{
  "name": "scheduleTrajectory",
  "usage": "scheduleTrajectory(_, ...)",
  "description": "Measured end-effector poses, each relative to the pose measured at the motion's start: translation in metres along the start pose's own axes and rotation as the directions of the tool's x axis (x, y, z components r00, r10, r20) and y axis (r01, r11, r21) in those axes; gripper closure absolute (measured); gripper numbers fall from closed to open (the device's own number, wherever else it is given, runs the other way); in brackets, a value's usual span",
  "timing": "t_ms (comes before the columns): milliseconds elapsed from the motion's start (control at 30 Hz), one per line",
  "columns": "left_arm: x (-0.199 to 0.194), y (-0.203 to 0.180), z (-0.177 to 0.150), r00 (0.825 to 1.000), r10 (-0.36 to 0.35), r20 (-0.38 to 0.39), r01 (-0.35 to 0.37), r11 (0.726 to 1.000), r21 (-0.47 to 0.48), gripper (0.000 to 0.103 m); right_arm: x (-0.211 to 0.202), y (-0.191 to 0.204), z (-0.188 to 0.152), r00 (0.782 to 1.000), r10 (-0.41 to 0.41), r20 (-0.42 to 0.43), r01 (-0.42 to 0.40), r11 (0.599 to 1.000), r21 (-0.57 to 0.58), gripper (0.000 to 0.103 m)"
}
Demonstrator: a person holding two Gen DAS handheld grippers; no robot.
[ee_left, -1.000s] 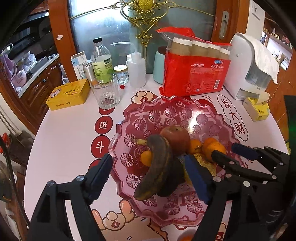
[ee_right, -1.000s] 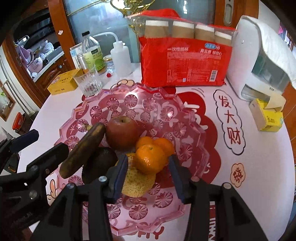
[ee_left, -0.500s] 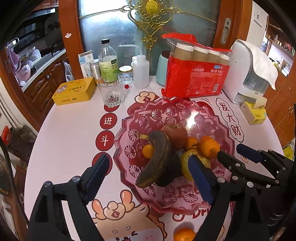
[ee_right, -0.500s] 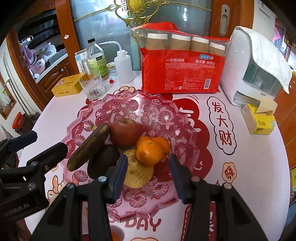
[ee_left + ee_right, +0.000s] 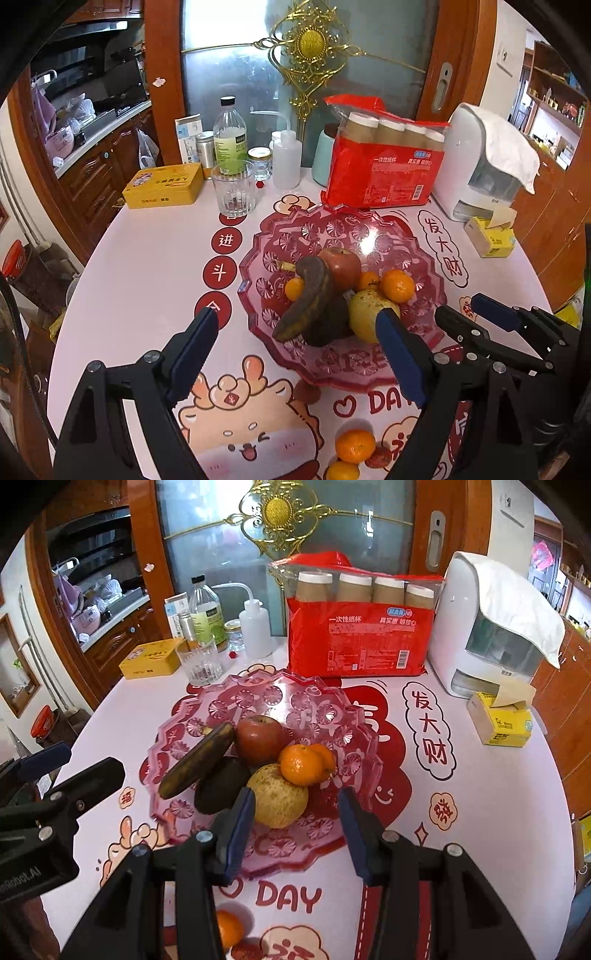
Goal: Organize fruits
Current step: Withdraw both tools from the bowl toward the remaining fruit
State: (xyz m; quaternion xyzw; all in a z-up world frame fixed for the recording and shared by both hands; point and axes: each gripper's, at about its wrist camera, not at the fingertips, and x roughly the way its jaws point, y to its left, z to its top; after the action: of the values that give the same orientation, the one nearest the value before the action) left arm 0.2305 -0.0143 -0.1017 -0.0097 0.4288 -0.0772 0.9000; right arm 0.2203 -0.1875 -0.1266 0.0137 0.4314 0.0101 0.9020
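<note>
Hovering over the pink fruit bowl (image 5: 424, 254): I'm holding my left gripper (image 5: 295, 334) spread wide, jaws just been opening, nothing gripped. The blackened banana (image 5: 306, 299) is sitting at the bowl's 9 o'clock, the apple (image 5: 341, 262) center, tangerines (image 5: 303, 762) toward 3. I'm keeping my right gripper (image 5: 297, 814) narrower, empty too.

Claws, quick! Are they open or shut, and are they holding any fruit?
Left claw: open wide, its jaws have just been opening, nothing between them.
Right claw: open, holding nothing.
</note>
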Motion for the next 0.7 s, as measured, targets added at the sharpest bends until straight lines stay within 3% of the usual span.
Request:
scheduleTrajectory(400,-0.04,0.004,-0.062,1.0,0.006,0.024,-0.006,1.0,-0.013,0.017,-0.029,0.009,-0.04,0.999,0.051,0.014,-0.05,0.998,-0.037,0.056)
scheduleTrajectory(700,-0.033,0.005,-0.118,0.999,0.001,-0.034,-0.002,1.0,-0.012,0.017,-0.011,0.022,-0.083,0.992,0.097,-0.082,-0.103,0.992,-0.072,0.056)
